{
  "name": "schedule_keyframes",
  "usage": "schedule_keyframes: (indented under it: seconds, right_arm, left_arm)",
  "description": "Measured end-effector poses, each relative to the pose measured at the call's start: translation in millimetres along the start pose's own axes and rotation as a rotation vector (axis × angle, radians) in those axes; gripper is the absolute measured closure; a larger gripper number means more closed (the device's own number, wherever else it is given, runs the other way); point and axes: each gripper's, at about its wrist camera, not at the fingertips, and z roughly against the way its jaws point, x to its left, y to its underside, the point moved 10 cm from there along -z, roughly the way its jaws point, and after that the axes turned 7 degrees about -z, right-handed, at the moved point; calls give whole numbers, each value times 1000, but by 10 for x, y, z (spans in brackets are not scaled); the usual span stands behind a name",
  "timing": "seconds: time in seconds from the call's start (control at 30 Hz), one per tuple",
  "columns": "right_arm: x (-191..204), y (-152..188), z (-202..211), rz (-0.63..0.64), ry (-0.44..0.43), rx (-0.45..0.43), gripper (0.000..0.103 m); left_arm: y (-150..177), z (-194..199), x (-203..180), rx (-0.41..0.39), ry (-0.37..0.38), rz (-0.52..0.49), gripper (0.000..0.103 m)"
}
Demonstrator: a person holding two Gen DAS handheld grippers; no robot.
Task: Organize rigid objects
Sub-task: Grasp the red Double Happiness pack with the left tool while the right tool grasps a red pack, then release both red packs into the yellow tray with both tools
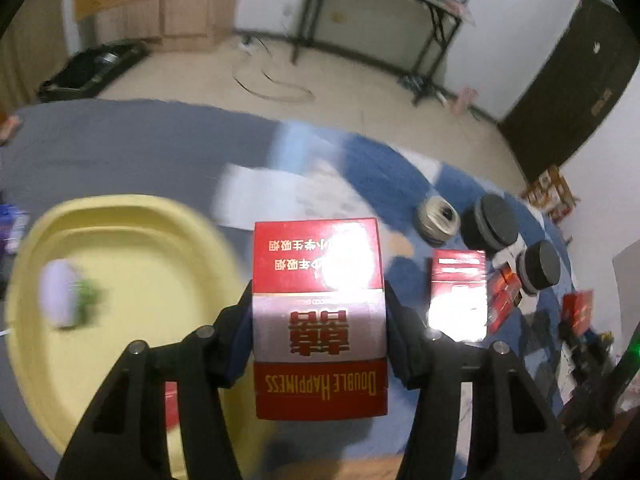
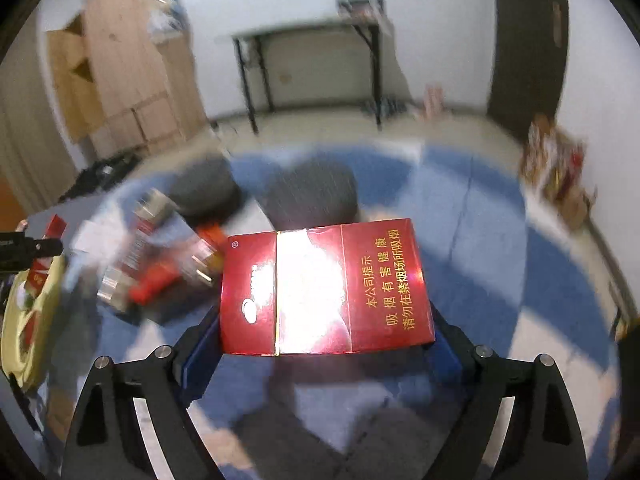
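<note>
My left gripper [image 1: 318, 292] is shut on a red and white cigarette pack [image 1: 320, 320] printed "Double Happiness", held upright above the cloth. A yellow tray [image 1: 132, 236] lies just left of it, with a small white and green object [image 1: 64, 296] inside. My right gripper [image 2: 326, 316] is shut on a dark red cigarette pack [image 2: 328, 288] with gold lettering, held flat and sideways between both fingers, above the blue and white cloth [image 2: 480, 240]. Glare washes out the middle of that pack. The yellow tray [image 2: 20, 320] shows at the far left edge of the right wrist view.
Two black round jars [image 1: 494, 222] [image 1: 540, 266], a metallic roll [image 1: 438, 220], another red pack [image 1: 460, 280] and small red boxes [image 1: 504, 296] lie to the right. White paper [image 1: 280, 196] lies behind the tray. A black-legged table [image 1: 384, 20] stands by the far wall.
</note>
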Motion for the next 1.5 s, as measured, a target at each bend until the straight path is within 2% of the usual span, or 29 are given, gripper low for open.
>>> schedule_keyframes:
  seconds: [0.1, 0.17, 0.23, 0.3, 0.37, 0.4, 0.43, 0.53, 0.6, 0.73, 0.83, 0.93, 1.03, 1.1, 1.17, 1.23, 1.3, 1.37, 1.5]
  right_arm:
    - [706, -166, 165, 100, -124, -21, 14]
    - [1273, -173, 206, 171, -220, -6, 14]
    - [1876, -95, 173, 232, -305, 39, 14]
    - [2450, 19, 110, 315, -368, 73, 14]
    - [3076, 207, -9, 420, -428, 131, 14]
    - [3291, 289, -61, 468, -449, 154, 14]
    - [3510, 388, -150, 520, -461, 175, 14]
    - [3908, 686, -468, 586, -463, 311, 14]
    - [4101, 815, -561, 683, -443, 316, 14]
    - [4321, 961, -848, 821, -404, 352, 14]
    - [4410, 1035, -1031, 842, -392, 382, 14]
    - [4615, 1075, -1171, 843, -403, 377, 14]
    - [4614, 1231, -1242, 856, -386, 428, 13]
    - [4659, 1217, -1223, 852, -405, 392, 11]
    - [4644, 1092, -1132, 804, -436, 322, 2]
    - [4543, 864, -994, 717, -471, 258, 1]
    - [4363, 600, -828, 621, -505, 199, 0]
    - [4057, 326, -661, 535, -499, 131, 0]
    - [3134, -91, -406, 403, -432, 36, 0]
  left_arm:
    - [120, 413, 581, -43, -83, 29, 46]
    - [286, 575, 963, -26, -116, 58, 46]
    - [436, 637, 1175, 4, -125, 33, 46]
    - [576, 694, 1286, 6, -166, -22, 46]
    - [744, 616, 1418, 63, -193, -47, 46]
    - [863, 531, 1553, 123, -217, -30, 46]
    - [954, 451, 1630, 155, -200, 0, 46]
    - [1112, 277, 1750, 166, -119, 66, 46]
    - [1163, 198, 1776, 177, -100, 69, 46]
    - [1194, 44, 1703, 210, -95, -14, 46]
    - [1152, -26, 1713, 208, -105, -26, 46]
    - [1097, -53, 1747, 188, -107, 4, 45]
    - [1102, -34, 1774, 179, -90, 51, 45]
    - [1145, 25, 1799, 181, -77, 107, 43]
    - [1160, 125, 1791, 157, -52, 141, 37]
    - [1116, 231, 1785, 130, -59, 157, 12]
    - [1000, 389, 1728, 79, -56, 169, 0]
    - [860, 468, 1626, 53, -63, 151, 0]
    - [461, 475, 1035, 18, 16, 86, 0]
